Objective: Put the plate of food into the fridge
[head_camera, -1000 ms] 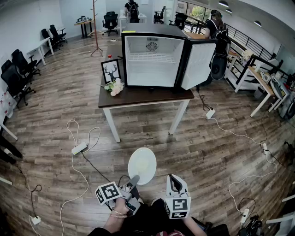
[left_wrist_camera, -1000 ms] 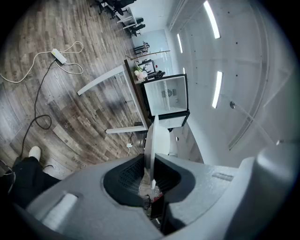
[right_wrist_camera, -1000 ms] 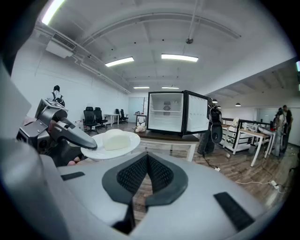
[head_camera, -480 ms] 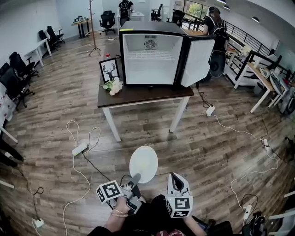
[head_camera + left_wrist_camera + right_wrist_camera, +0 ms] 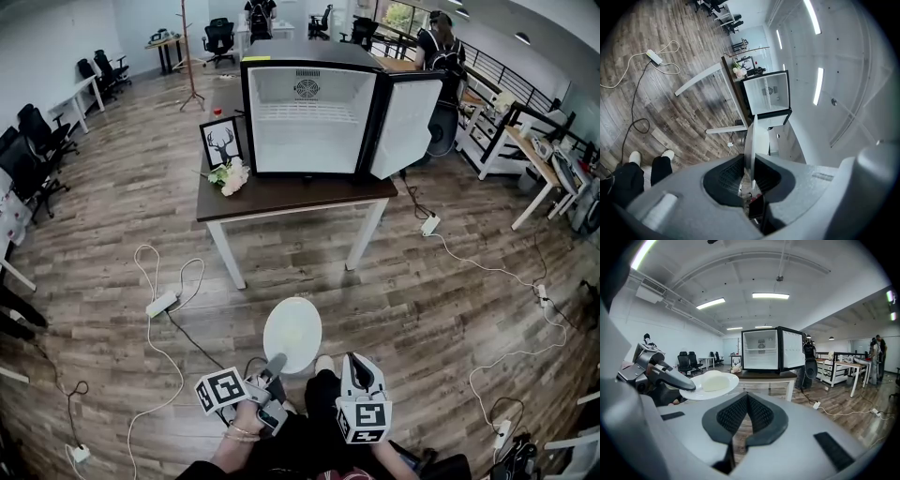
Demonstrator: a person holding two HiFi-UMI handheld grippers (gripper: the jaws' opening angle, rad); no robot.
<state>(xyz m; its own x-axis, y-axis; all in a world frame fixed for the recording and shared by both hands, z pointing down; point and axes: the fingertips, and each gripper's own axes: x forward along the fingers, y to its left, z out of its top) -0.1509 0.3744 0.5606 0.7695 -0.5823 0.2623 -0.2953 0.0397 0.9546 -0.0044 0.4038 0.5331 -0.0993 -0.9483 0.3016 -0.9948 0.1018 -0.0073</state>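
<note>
Wood floor point(image 5: 112, 234), little changed: a shoe point(image 5: 323, 363) has stepped in below the plate point(image 5: 292, 335) of food point(image 5: 715, 379), left gripper point(image 5: 275, 364) still clamped on its near rim, right gripper point(image 5: 353, 364) closed on nothing, open fridge point(image 5: 309, 112) at the table's point(image 5: 281, 199) back edge well ahead, so likely mid walk-up.

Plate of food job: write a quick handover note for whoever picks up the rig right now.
Left tongs: shut on the rim of the plate, which is roughly level with a pale mound of food on it.
Right tongs: shut, empty.
Fridge: on the table ahead, door open, shelves look bare.
Done: plate lifted, door open.
Left: walk up, set the plate on a shelf, let go.
</note>
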